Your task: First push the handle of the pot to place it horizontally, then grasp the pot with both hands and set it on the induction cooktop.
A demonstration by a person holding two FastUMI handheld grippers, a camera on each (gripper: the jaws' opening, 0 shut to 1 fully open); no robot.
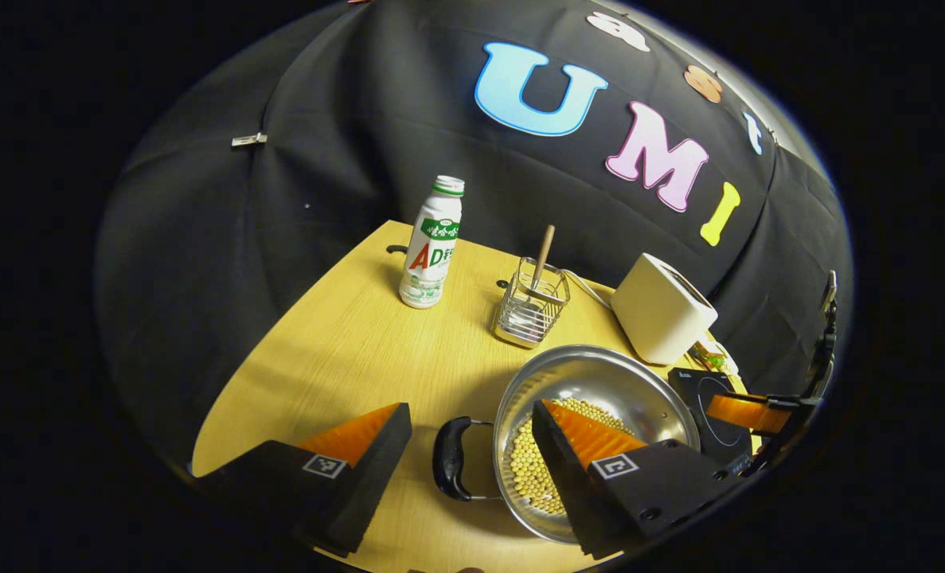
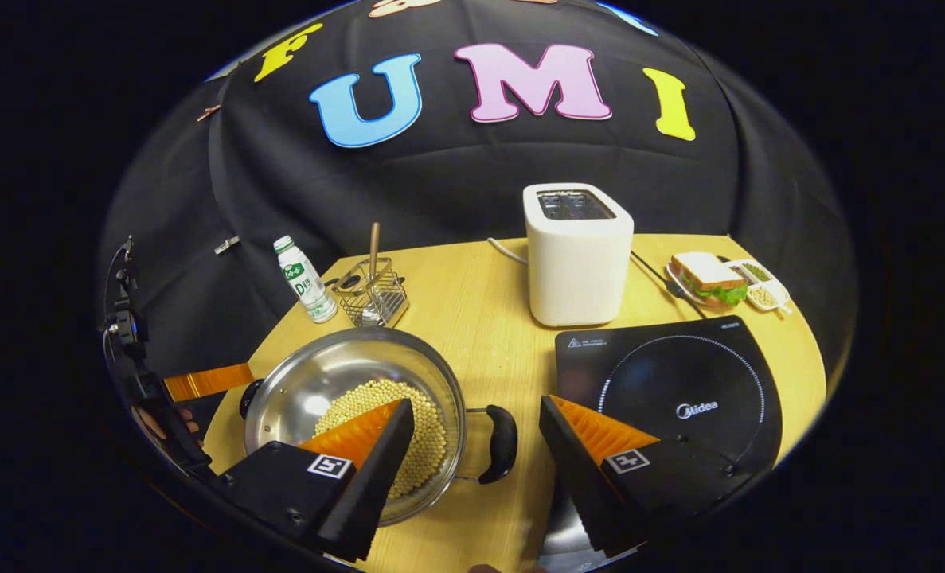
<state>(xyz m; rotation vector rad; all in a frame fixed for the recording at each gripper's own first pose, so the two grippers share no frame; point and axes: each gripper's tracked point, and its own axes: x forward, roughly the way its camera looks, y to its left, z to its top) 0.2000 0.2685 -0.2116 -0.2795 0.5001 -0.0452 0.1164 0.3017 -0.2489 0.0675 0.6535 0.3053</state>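
Setting: wooden tabletop [image 2: 488, 334] inside a booth with black cloth walls.
Left gripper [image 1: 472, 434]: fingers spread wide and grasping nothing; in the left gripper view one finger is over the bare tabletop, the other reaches over the pot's rim above the beans, with the pot's near black handle [image 1: 450, 459] in the gap between them. Whether either finger touches the handle cannot be told.
Right gripper [image 2: 476, 426]: fingers likewise parted and empty; in the right gripper view one finger is over the pot's interior, the other over the near edge of the induction cooktop [image 2: 671, 390], and the pot's other black handle [image 2: 500, 443] lies between them.
Pot [image 2: 345, 374]: a shiny steel pot on the tabletop, just beside the cooktop and not on it, with a heap of yellow beans [image 2: 408, 418] inside. Its two loop handles stick out on opposite sides.
Induction cooktop: flat black slab with a ring marking, nothing resting on its top.
Middle ground: a wire utensil holder [image 2: 372, 298] with a wooden stick in it stands behind the pot; a white plastic bottle [image 2: 305, 278] with a green cap stands upright near it.
Far side: a cream toaster [image 2: 577, 253] stands behind the cooktop; a sandwich [image 2: 711, 278] on a plate and a small tray lie beside it.
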